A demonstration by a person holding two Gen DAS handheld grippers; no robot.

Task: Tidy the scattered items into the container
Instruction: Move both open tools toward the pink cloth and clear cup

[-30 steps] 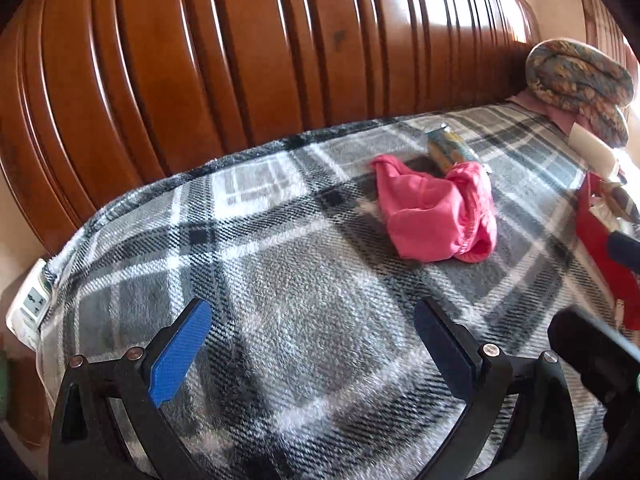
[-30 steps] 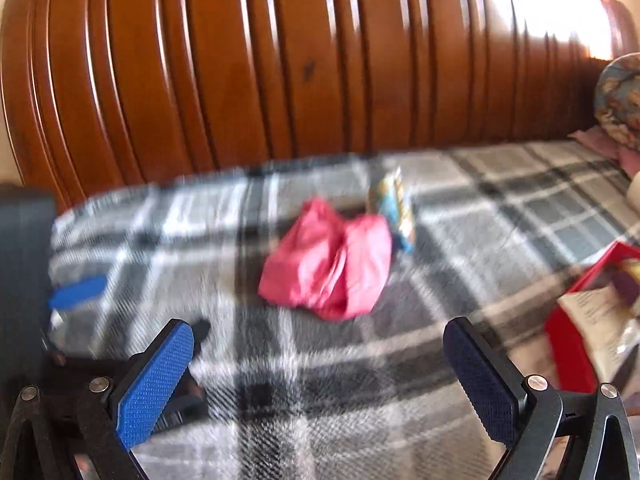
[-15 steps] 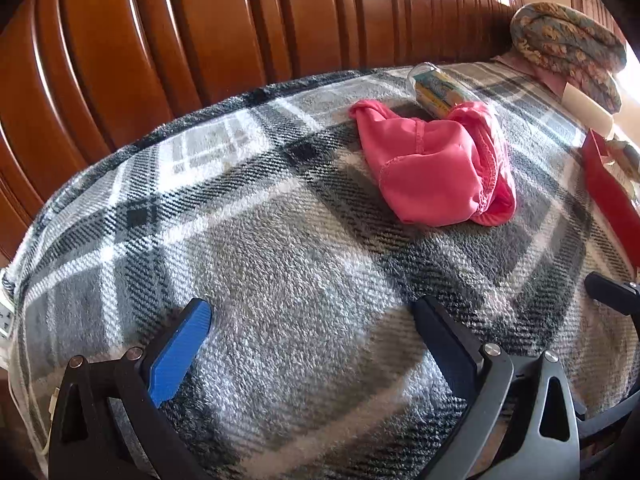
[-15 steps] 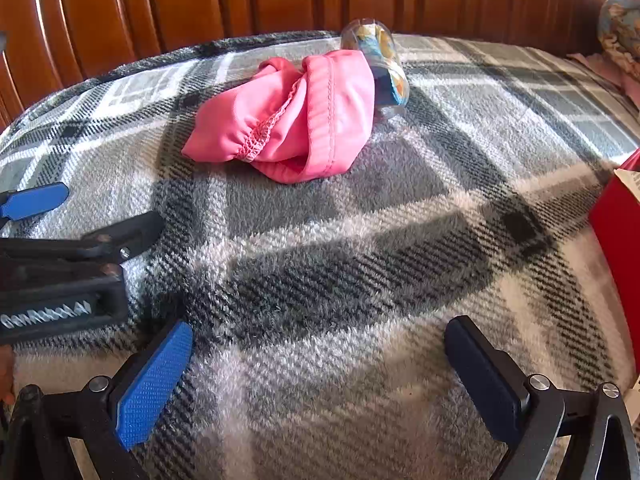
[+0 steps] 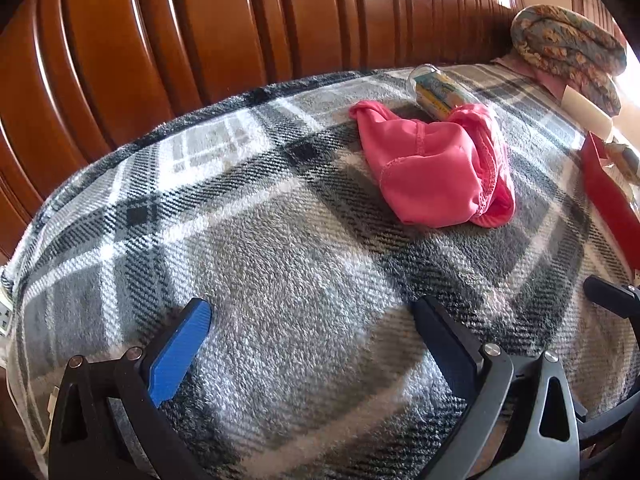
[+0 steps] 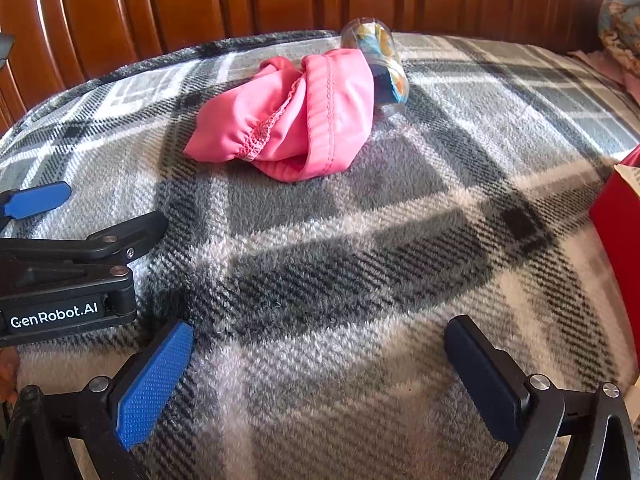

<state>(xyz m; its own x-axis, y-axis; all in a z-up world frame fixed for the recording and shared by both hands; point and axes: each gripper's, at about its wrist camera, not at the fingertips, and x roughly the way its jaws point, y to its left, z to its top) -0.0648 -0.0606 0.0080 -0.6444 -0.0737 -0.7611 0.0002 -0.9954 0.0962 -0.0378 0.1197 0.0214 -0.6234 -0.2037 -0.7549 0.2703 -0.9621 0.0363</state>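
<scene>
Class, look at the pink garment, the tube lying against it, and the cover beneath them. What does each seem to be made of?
Pink garment: smooth, slightly shiny stretch fabric, probably synthetic, with stitched, gathered hems.
Tube: clear, glossy plastic by its highlights; colourful contents show through.
Plaid blanket: matte fleece with a fuzzy nap, likely polyester.

A grey, black and white plaid fleece blanket [image 5: 280, 264] covers the bed. Behind it rises a glossy, ribbed headboard [image 5: 208, 28] of reddish-brown wood. Bright daylight glares on its upper right. A floral patterned cushion [image 5: 568, 48] lies at the far right.
</scene>
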